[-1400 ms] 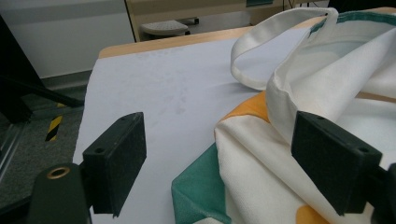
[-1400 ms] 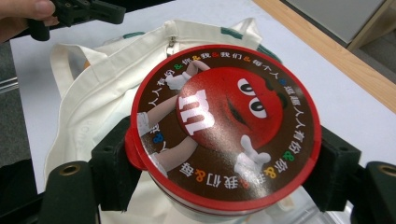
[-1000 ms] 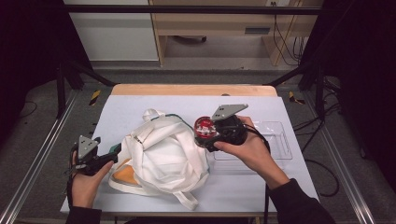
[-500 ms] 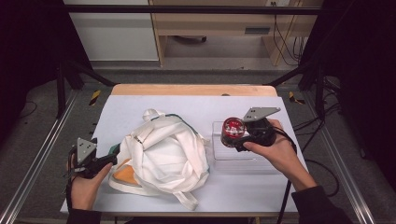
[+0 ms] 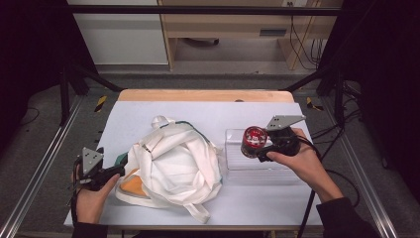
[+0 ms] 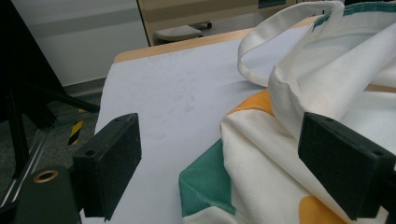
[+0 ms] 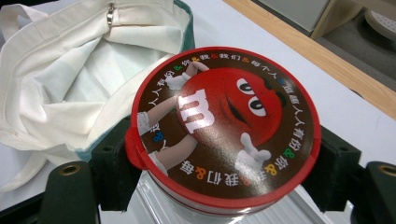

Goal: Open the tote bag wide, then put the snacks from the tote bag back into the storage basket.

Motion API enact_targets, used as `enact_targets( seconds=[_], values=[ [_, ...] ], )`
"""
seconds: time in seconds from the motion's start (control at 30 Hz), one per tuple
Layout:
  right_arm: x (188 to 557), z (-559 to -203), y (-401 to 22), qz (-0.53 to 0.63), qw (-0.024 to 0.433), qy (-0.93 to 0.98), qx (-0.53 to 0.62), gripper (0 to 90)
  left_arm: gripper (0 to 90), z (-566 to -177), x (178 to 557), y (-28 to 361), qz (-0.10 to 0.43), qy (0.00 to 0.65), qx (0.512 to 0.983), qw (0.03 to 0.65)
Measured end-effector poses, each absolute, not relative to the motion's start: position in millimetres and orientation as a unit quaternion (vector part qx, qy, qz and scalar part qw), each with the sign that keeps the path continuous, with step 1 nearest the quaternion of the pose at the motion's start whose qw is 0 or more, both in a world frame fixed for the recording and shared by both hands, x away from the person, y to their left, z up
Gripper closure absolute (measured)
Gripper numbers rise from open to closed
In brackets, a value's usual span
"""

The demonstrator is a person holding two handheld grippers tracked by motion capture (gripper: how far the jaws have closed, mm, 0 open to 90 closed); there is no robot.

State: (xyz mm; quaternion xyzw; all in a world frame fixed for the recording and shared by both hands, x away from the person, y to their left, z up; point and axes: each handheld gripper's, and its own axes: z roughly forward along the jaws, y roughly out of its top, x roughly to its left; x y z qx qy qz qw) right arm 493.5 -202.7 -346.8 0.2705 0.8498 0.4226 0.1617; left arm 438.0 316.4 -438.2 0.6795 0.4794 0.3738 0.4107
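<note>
My right gripper [image 5: 257, 146] is shut on a round candy tub [image 5: 254, 141] with a red cartoon lid [image 7: 224, 123], held just above the clear plastic tray [image 5: 257, 171] at the right of the table. A cream canvas bag [image 5: 173, 163] with green and orange patches lies crumpled at the middle; its open mouth [image 7: 88, 70] faces the tub. My left gripper [image 5: 116, 171] sits at the bag's left edge, jaws open, the bag's green corner [image 6: 205, 186] and a cream fold [image 6: 299, 98] lying between the two pads without being pinched.
The white table top [image 5: 208, 111] has a wooden strip [image 5: 205, 95] along its far edge. Metal frame rails [image 5: 44, 163] run down both sides. The bag's loop handle [image 6: 275, 32] lies on the table beyond the left jaws.
My right gripper has carried the candy tub from over the bag rightward to above the clear tray. The left gripper has stayed at the bag's left edge.
</note>
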Motion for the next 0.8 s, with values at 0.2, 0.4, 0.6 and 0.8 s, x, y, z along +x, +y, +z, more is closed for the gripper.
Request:
enact_targets(
  seconds=[0.2,0.4,0.6,0.8],
  values=[
    [504.4,-349.2,-199.6,0.421,0.151,0.856,0.257,25.0,13.3,-440.5,435.0,320.3,0.375,0.485,0.676,0.408],
    [513.6,-348.9,-198.1,0.419,0.144,0.861,0.249,25.0,13.3,-440.1,433.2,322.7,0.378,0.488,0.672,0.409],
    [520.9,-353.3,-200.5,0.418,0.141,0.861,0.253,25.0,13.0,-439.5,432.5,324.4,0.380,0.489,0.668,0.412],
    [526.5,-356.9,-202.4,0.419,0.136,0.863,0.249,25.0,12.3,-439.0,432.2,324.6,0.383,0.488,0.666,0.414]
  ],
)
